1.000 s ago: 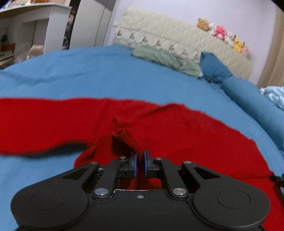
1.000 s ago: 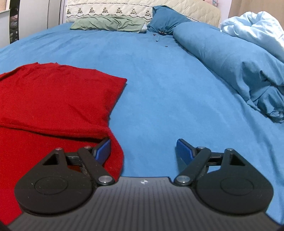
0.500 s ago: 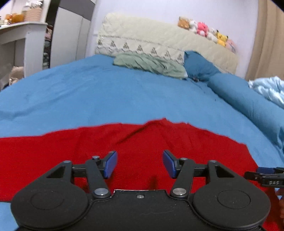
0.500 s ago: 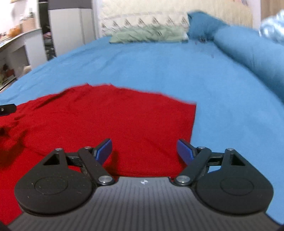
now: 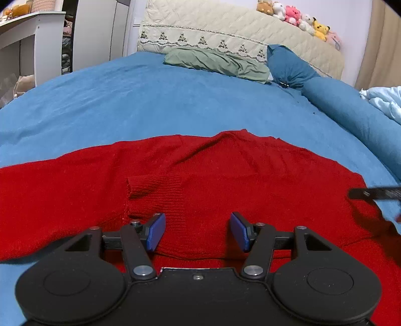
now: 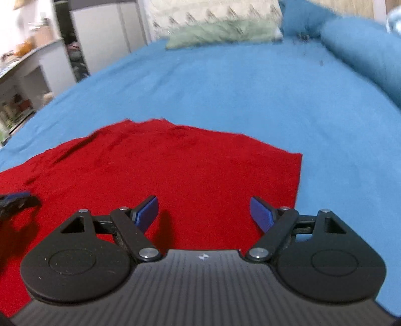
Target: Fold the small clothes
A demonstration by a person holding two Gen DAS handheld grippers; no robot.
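Observation:
A red knit sweater [image 5: 225, 173] lies spread on the blue bedsheet [image 5: 150, 105]. One sleeve is folded across its body, its ribbed cuff [image 5: 153, 185] lying just ahead of my left gripper [image 5: 198, 230], which is open and empty above the sweater's near part. In the right wrist view the sweater [image 6: 175, 170] fills the lower left. My right gripper [image 6: 204, 213] is open and empty over its right part, near the right edge. The right gripper's tip shows at the right edge of the left view [image 5: 373, 193], and the left gripper's tip at the left edge of the right view [image 6: 15, 199].
A green pillow [image 5: 215, 61], a dark blue pillow [image 5: 288, 65] and a blue bolster [image 5: 356, 115] lie by the quilted headboard [image 5: 225, 27], which carries plush toys [image 5: 298, 17]. A light blue duvet [image 5: 386, 100] is at the right. White shelves [image 5: 32, 47] stand left of the bed.
My left gripper was shut on the sleeve cuff a second ago; it has opened and the cuff now lies on the sweater. My right gripper has swung left over the sweater, staying open.

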